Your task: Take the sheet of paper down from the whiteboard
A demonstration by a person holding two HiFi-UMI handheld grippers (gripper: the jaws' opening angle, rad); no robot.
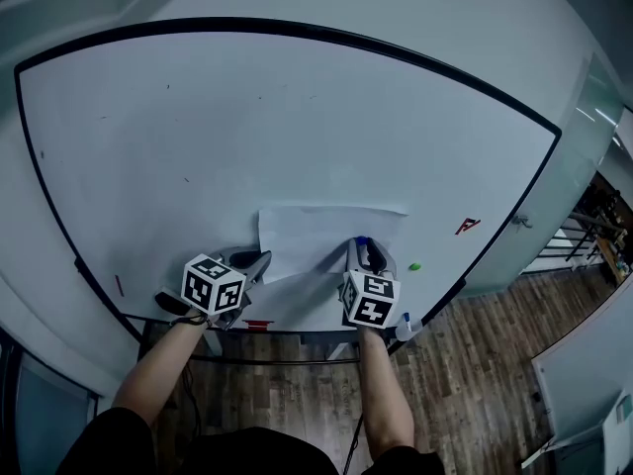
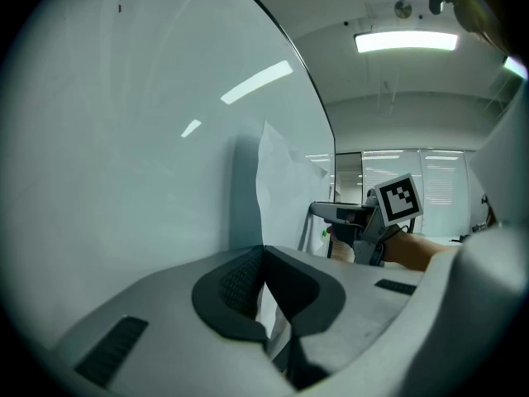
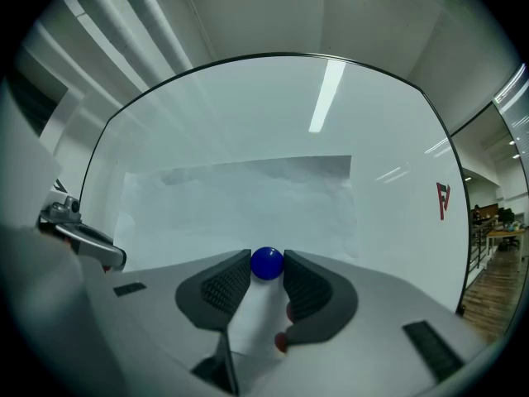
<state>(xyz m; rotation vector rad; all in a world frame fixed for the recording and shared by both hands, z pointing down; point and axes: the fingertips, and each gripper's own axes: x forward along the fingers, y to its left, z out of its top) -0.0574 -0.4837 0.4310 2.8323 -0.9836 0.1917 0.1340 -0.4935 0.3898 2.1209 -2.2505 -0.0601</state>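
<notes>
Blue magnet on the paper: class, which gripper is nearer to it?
Right. The right gripper holds the blue magnet between its jaws; the left gripper pinches the sheet of paper at its lower left corner, well aside.

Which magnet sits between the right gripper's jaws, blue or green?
The blue magnet, on the paper; the green magnet sits apart on bare whiteboard.

— Where is the white sheet of paper (image 1: 331, 231)?
— On the black-framed whiteboard (image 1: 198, 137), low centre. The left gripper (image 1: 263, 260) pinches its 8 o'clock corner; the right gripper (image 1: 364, 247) clasps the blue round magnet (image 1: 362, 239) at its 5 o'clock edge.
— Beyond it?
— A small green magnet (image 1: 414, 264), at 3 o'clock, apart.
</notes>
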